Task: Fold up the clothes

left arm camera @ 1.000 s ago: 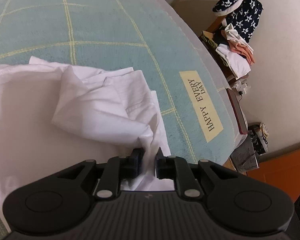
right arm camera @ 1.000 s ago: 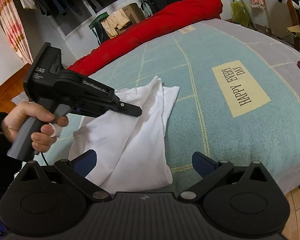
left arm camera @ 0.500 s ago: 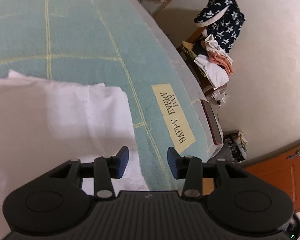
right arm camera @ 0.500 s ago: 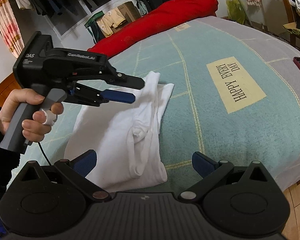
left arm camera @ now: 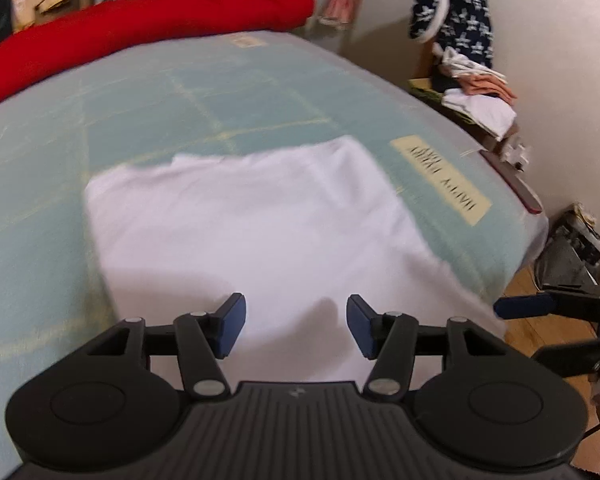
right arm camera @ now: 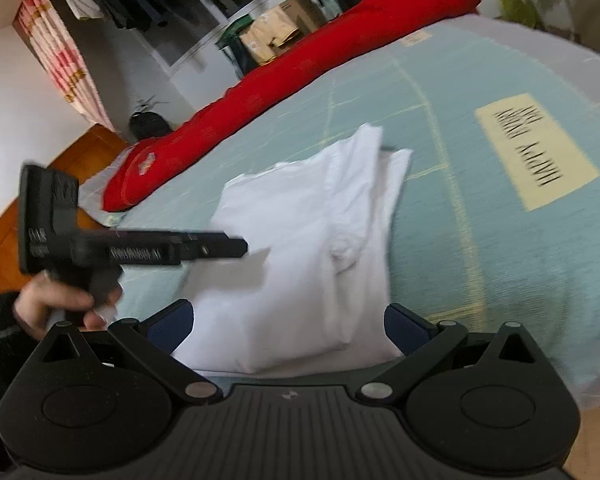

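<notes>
**Both grippers free above the white garment on the bed**

Your left gripper [left arm camera: 296, 326] sits at the bottom centre of its own view with its jaws spread wide and nothing between them; the blue pads [left arm camera: 231, 326] frame only white cloth lying below. Your right gripper [right arm camera: 286, 326] is likewise at the bottom of its view, jaws fully apart and empty.

The white garment [left arm camera: 256, 236] lies on the bed [left arm camera: 44, 208], filling the middle of the left wrist frame as a roughly rectangular, partly folded shape. In the right wrist view it [right arm camera: 312, 248] stretches from the lower centre toward the upper middle, with a bunched crease near its right-hand side.

The bed carries a pale teal cover with thin yellow lines and a cream label [right arm camera: 536, 152] at the right of the frame; the lettering is too blurred to read. A red bolster [right arm camera: 300, 76] runs along the far edge. Your left hand [right arm camera: 60, 304] grips its tool's handle at the left of the right wrist frame. Both views are motion-blurred.
</notes>
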